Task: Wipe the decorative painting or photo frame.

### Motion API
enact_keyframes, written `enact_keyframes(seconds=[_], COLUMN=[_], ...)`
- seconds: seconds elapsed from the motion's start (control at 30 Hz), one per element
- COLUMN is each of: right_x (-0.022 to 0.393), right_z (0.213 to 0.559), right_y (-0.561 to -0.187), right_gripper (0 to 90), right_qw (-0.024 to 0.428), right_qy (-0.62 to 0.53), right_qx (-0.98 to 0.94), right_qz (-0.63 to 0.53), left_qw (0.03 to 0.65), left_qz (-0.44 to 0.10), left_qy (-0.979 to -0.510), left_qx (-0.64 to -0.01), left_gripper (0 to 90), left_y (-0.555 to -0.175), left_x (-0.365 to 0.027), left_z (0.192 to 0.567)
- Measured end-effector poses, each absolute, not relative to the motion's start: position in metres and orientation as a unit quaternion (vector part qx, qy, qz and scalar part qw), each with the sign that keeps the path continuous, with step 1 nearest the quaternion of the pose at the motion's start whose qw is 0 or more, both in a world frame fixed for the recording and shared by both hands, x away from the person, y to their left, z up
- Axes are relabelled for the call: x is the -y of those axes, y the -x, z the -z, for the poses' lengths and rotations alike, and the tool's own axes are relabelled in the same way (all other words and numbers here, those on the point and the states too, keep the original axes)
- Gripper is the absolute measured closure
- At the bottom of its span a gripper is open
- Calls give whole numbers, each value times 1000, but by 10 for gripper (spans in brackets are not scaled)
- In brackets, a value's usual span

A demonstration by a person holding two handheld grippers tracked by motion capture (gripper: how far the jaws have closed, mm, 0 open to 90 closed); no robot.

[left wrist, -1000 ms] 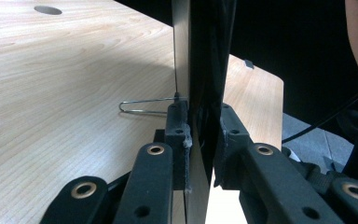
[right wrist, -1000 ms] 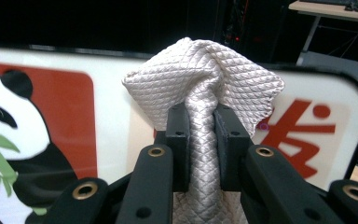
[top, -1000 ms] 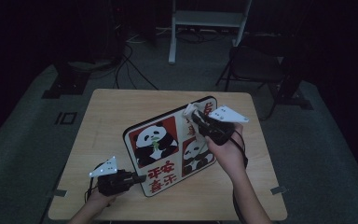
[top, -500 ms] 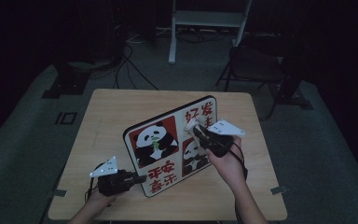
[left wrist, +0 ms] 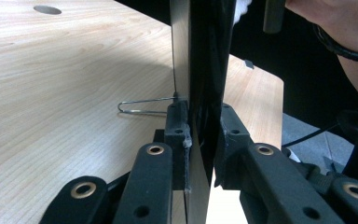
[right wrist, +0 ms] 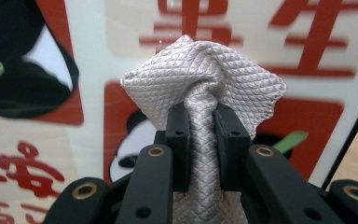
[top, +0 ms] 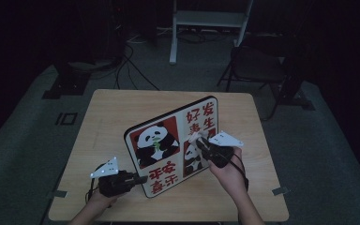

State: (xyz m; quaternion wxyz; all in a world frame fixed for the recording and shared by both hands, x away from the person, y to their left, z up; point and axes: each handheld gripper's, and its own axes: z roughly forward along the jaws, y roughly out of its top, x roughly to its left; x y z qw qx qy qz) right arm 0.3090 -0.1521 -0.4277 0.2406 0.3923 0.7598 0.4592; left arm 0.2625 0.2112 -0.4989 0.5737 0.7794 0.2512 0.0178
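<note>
Right gripper: jaws clenched on a bunched grey cloth, its waffle-textured wad pressed against the printed face of the panda board, right by the red characters. Left gripper: jaws clamped on the board's lower edge, one pad on each face, holding it upright on the desk. From the high view, the board stands tilted near the desk's middle, left gripper at its bottom corner, right gripper on its front. A bent wire lies on the desk beside the board.
</note>
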Motion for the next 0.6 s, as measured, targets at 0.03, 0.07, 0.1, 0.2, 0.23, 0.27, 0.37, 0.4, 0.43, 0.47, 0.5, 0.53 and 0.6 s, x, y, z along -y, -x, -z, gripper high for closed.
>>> enact_keyframes(seconds=[0.03, 0.07, 0.1, 0.2, 0.23, 0.27, 0.37, 0.4, 0.43, 0.47, 0.5, 0.53, 0.6], right_x=[153, 153, 153, 155, 156, 156, 157, 157, 158, 158, 158, 159, 159], right_z=[432, 434, 439, 451, 456, 460, 472, 472, 478, 481, 484, 486, 490], right_y=[-308, -307, -306, -303, -302, -301, -299, -299, -298, -297, -297, -297, -296], right_gripper=[778, 779, 778, 778, 778, 778, 778, 778, 777, 777, 777, 777, 777], right_qw=[239, 238, 235, 225, 222, 219, 207, 207, 203, 200, 198, 196, 193], right_qy=[-393, -394, -396, -403, -404, -406, -413, -413, -415, -416, -417, -418, -419], right_qx=[-762, -764, -766, -770, -773, -774, -781, -781, -785, -786, -789, -790, -792], right_qz=[-455, -452, -449, -441, -436, -434, -421, -421, -413, -411, -406, -405, -400], left_qw=[574, 574, 574, 574, 574, 574, 574, 574, 574, 574, 575, 574, 574], left_qz=[-17, -18, -17, -17, -17, -17, -17, -17, -16, -18, -16, -17, -17], left_qy=[-779, -779, -779, -779, -780, -780, -779, -779, -779, -779, -779, -779, -779], left_qx=[-251, -252, -251, -252, -251, -251, -251, -251, -251, -252, -252, -252, -252], left_gripper=[791, 791, 791, 791, 791, 791, 791, 791, 791, 791, 791, 790, 791], left_y=[-263, -262, -263, -262, -263, -263, -263, -263, -263, -263, -263, -263, -263], left_x=[-211, -211, -211, -211, -211, -211, -211, -211, -211, -211, -211, -211, -211], left_z=[499, 499, 499, 499, 499, 499, 499, 499, 499, 499, 499, 499, 499])
